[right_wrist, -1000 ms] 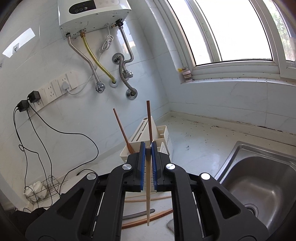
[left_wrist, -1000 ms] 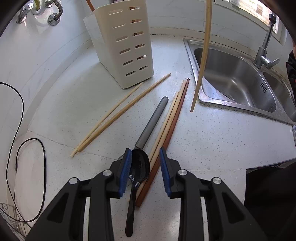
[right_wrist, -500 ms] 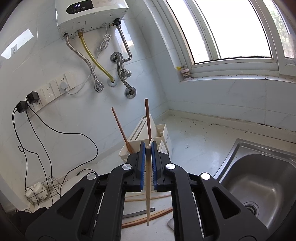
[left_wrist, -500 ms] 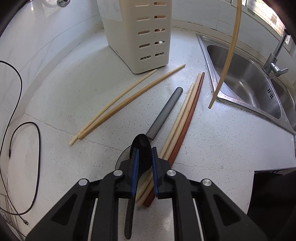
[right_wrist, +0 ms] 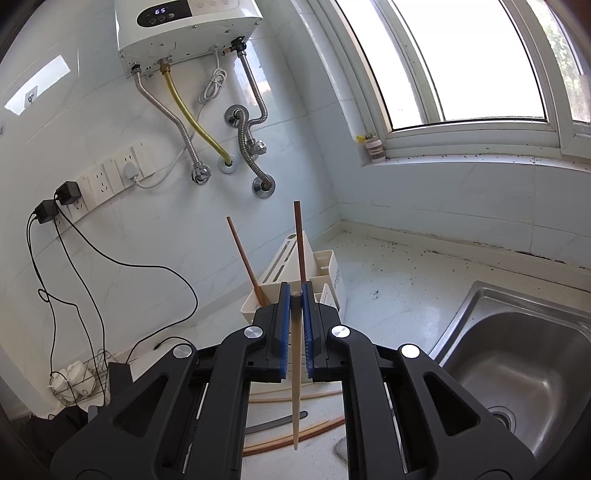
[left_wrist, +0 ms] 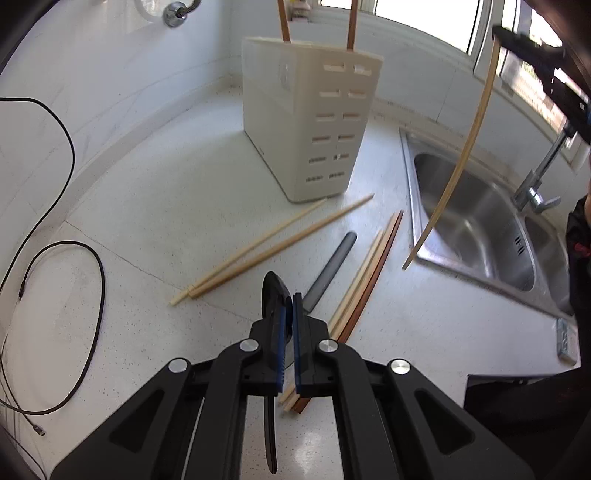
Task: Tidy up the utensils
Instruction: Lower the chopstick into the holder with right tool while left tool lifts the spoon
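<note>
A speckled white surface [left_wrist: 155, 206] runs beside a steel sink [left_wrist: 476, 229], with a cream slotted utensil holder [left_wrist: 314, 125] standing upright near the back wall and two brown chopsticks [left_wrist: 351, 24] already in it. Loose on the surface between holder and camera lie a pale chopstick pair [left_wrist: 273, 243], a grey-handled utensil [left_wrist: 330, 266] and a bundle of pale and reddish chopsticks [left_wrist: 365, 273]. The left gripper [left_wrist: 288, 314] is clamped on a black spoon [left_wrist: 271, 291], bowl poking up past the jaws and handle hanging below. The right gripper [right_wrist: 294, 306] is pinched on a pale chopstick [right_wrist: 295, 387], which dangles over the sink's edge, well apart from the holder.

The risks look plain enough. The spoon is gripped near its bowl, so the long handle could swing or slip on the way to the holder. The dangling chopstick, held at its very top, could pivot and miss a slot, or drop into the sink.

A second ago the left jaws stood open around the spoon as it lay flat on the surface; they have just closed on it, and spoon and gripper now sit raised, with the holder's top edge newly in view. The right gripper and its chopstick appear unchanged.
</note>
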`<state>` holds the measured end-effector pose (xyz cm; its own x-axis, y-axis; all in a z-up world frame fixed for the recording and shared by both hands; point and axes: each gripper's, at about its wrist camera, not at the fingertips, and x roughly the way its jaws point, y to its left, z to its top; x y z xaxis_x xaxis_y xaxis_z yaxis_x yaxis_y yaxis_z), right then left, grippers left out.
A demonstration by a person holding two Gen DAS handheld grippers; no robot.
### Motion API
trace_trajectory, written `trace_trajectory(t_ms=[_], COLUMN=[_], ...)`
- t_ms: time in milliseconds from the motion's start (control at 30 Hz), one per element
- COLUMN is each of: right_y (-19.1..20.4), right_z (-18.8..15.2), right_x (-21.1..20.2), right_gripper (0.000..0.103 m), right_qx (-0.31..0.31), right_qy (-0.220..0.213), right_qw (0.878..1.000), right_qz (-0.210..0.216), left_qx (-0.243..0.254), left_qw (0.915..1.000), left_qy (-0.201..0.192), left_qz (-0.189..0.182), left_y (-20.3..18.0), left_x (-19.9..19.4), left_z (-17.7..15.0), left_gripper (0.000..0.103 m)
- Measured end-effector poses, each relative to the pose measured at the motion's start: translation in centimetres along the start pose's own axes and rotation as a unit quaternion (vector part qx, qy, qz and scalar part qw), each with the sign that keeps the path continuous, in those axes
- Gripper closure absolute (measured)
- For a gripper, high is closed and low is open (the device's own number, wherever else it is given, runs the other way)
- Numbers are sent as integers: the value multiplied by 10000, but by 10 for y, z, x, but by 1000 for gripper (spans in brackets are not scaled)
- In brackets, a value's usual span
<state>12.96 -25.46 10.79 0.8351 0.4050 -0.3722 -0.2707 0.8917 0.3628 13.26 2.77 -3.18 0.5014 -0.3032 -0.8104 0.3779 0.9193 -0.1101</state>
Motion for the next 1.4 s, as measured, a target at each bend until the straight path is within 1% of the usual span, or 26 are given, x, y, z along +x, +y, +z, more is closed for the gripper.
trace_trajectory(t_ms=[67, 133, 233, 300, 433, 567, 633, 733, 800, 867, 967, 1067, 1167, 1267, 1400], right_y=[4, 10, 18, 22, 33, 44, 48, 52, 54, 53, 46, 41, 36, 27, 15], right_z=[4, 12, 28, 41, 68, 93, 104, 117, 123, 130, 138, 142, 139, 127, 116], right_x=[0, -1, -3, -4, -6, -11, -12, -12, -10, -6, 5, 18, 33, 46, 60], right_gripper=[97, 97, 97, 97, 97, 97, 97, 97, 97, 97, 97, 97, 97, 97, 97], right_qx=[-108, -242, -424, -532, -751, -960, -968, -1068, -1134, -1156, -1042, -1034, -1035, -961, -791], right_qy=[-31, -97, -263, -381, -618, -880, -980, -1112, -1241, -1343, -1360, -1337, -1155, -939, -685], right_qw=[9999, 9996, 9987, 9978, 9951, 9912, 9901, 9877, 9856, 9841, 9850, 9853, 9876, 9907, 9940], right_qz=[20, 57, 91, 110, 170, 227, 284, 274, 196, 149, 223, 249, 245, 212, 324], left_qx=[-265, -440, -487, -455, -392, -437, -538, -578, -587, -597, -559, -579, -593, -498, -384], left_qw=[9984, 9940, 9854, 9792, 9670, 9545, 9447, 9233, 9118, 9064, 9037, 8977, 8976, 8973, 8992], left_qy=[-440, -904, -1510, -1866, -2411, -2825, -3093, -3679, -3946, -4084, -4175, -4329, -4347, -4379, -4357], left_qz=[-228, -442, -616, -660, -730, -850, -951, -935, -969, -904, -772, -586, -428, -237, -58], left_y=[5, 7, 2, -5, -17, -20, -18, -18, -18, -19, -21, -23, -25, -31, -38], left_x=[-20, -39, -60, -69, -79, -77, -75, -75, -73, -68, -57, -46, -31, -19, -4], left_z=[9, 21, 41, 56, 86, 113, 124, 137, 146, 155, 164, 166, 164, 157, 152], left_gripper=[100, 100, 100, 100, 100, 100, 100, 100, 100, 100, 100, 100, 100, 100, 100])
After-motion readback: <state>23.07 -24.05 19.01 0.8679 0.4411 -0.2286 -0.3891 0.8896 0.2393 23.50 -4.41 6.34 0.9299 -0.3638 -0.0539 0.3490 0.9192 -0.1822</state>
